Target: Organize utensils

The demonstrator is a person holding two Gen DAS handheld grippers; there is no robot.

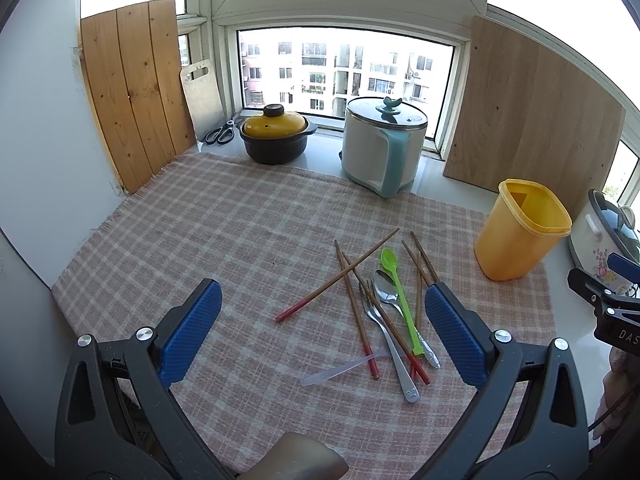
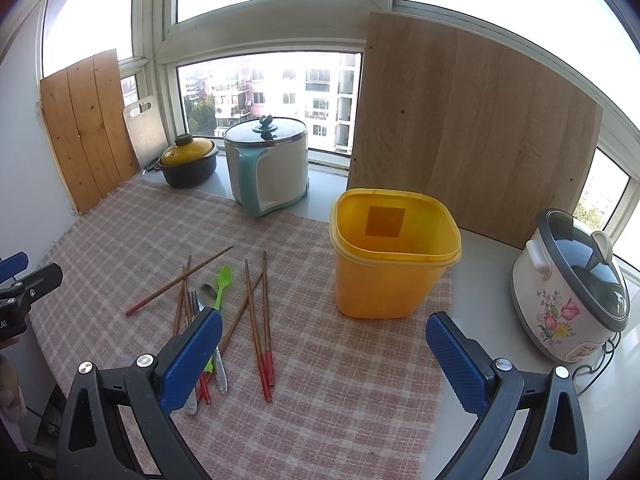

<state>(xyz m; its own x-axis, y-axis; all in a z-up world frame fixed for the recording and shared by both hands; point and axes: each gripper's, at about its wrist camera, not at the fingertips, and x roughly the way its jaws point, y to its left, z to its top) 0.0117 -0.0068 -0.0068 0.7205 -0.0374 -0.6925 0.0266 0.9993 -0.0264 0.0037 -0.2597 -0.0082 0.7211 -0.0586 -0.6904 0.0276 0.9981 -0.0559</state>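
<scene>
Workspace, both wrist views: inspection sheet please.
Surface: plaid cloth over a white counter.
Job's things: chopsticks, green spoon, metal spoon, fork and clear plastic utensil piled loose; yellow bin upright, nothing seen inside.
Clutter: yellow-lidded pot, electric cooker, floral rice cooker, scissors, boards leaning at the window.
Grippers: left claw and right claw open, holding nothing.
Cables: rice cooker cord.
Surroundings: windows, apartment blocks outside.
</scene>
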